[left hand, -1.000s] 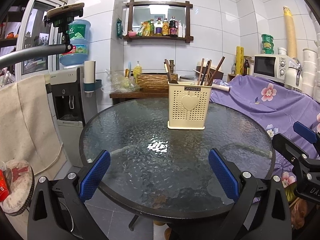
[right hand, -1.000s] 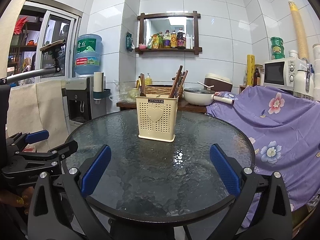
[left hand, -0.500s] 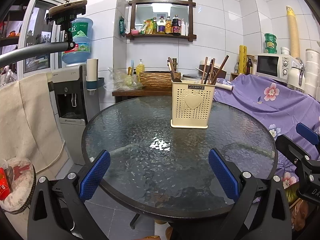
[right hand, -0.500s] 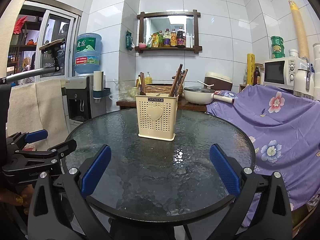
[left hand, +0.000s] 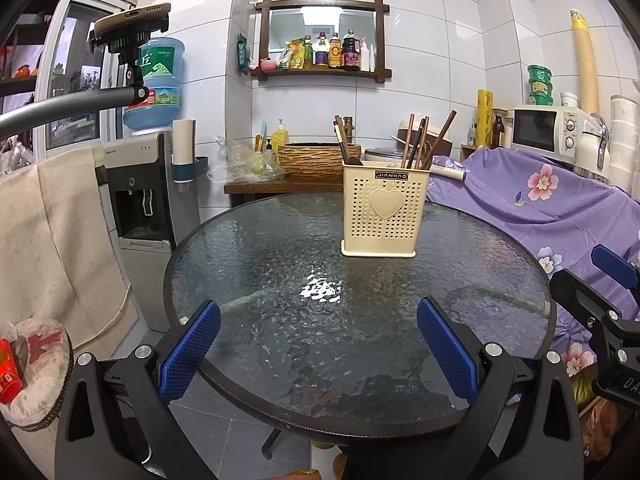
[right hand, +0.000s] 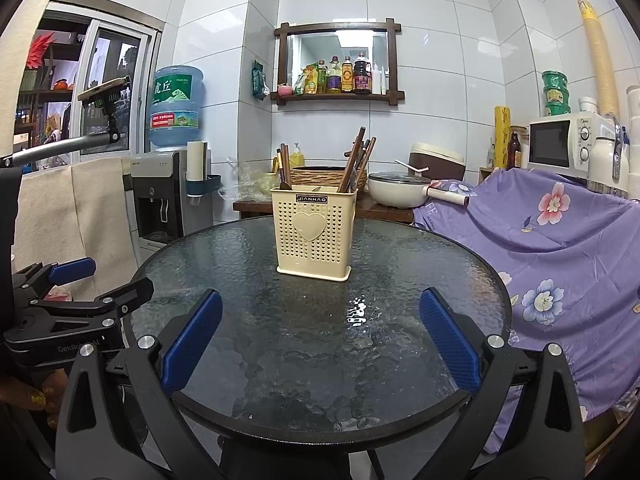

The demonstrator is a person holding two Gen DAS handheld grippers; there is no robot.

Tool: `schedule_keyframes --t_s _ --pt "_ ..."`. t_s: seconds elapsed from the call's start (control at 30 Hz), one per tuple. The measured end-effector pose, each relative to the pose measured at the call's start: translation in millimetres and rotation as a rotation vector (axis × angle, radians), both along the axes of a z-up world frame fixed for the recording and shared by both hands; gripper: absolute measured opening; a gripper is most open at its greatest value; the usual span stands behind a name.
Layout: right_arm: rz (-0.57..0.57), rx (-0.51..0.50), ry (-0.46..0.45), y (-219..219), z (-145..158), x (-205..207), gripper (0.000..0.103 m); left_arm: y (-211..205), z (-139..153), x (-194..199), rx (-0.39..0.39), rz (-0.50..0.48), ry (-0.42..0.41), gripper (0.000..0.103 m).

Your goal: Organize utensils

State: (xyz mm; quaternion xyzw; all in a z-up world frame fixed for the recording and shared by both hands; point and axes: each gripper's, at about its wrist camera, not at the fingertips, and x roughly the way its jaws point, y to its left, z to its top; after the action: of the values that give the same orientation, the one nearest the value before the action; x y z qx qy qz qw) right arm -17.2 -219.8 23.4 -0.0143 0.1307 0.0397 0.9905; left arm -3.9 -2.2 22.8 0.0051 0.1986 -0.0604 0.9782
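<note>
Both grippers spread wide over the near edge of the worktop, nothing in either one.

The left gripper hangs at the near rim of the round glass worktop, blue pads apart, jaws empty. The right gripper sits alongside it, jaws just as wide and holding nothing. Out toward the far side of the glass stands the cream utensil holder, upright, heart on its front, well apart from both grippers. Brown chopsticks lean out of its right-hand side, and a few more dark handles poke up at its left. A purple floral cloth drapes down at the right of the worktop.
</note>
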Motion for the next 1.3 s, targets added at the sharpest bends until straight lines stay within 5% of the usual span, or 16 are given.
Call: schedule_keyframes --t_s 1.3 --pt "-0.006 -0.001 0.014 1.6 -2.3 2.4 0.097 0.8 -3.8 -1.1 0.006 0.002 0.003 0.097"
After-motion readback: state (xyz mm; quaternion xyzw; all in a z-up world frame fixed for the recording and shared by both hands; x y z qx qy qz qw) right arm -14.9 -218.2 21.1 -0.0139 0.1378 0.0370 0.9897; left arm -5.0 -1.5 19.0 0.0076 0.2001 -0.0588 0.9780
